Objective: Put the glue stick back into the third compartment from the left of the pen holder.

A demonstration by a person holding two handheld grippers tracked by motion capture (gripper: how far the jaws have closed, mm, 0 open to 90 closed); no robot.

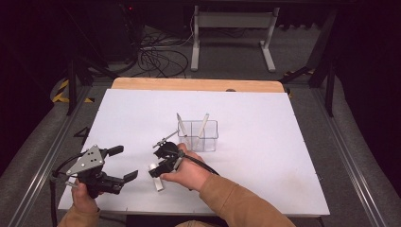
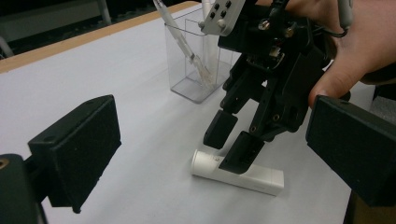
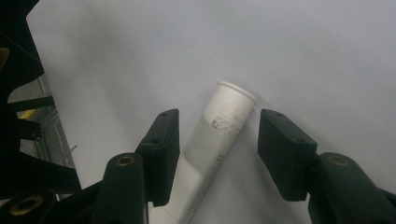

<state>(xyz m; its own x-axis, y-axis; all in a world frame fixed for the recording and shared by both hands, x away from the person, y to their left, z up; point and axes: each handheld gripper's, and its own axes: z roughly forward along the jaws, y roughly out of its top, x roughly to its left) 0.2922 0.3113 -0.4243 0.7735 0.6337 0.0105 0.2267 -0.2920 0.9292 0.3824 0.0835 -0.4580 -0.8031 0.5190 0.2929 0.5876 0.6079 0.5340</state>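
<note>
Right gripper view puts my right gripper [image 3: 217, 154] directly over a white tube [image 3: 212, 149] lying flat on the white table [image 3: 327, 56]. Its jaws stand apart, one on each side of the tube, with a visible gap on the right side; on the left side I cannot tell whether the pad touches. Nothing is gripped. The tube's flanged end points away from the jaws.

From the left gripper view, that right gripper [image 2: 233, 144] reaches down with its fingertips [image 2: 240, 154] at the tube [image 2: 238, 172], near its capped end. My left gripper [image 2: 212, 158] has its jaws spread wide and empty, with bare table between them.

On the high view, the left gripper [image 1: 122, 163] sits near the front-left corner of the table [image 1: 283, 189], close to the near edge. The tube [image 1: 156, 179] lies just beside the right hand [image 1: 187, 172]. A clear container [image 1: 198, 136] holding two upright sticks stands just behind the right gripper [image 1: 158, 168], near mid-table. Wide open surface lies to the right and behind.
</note>
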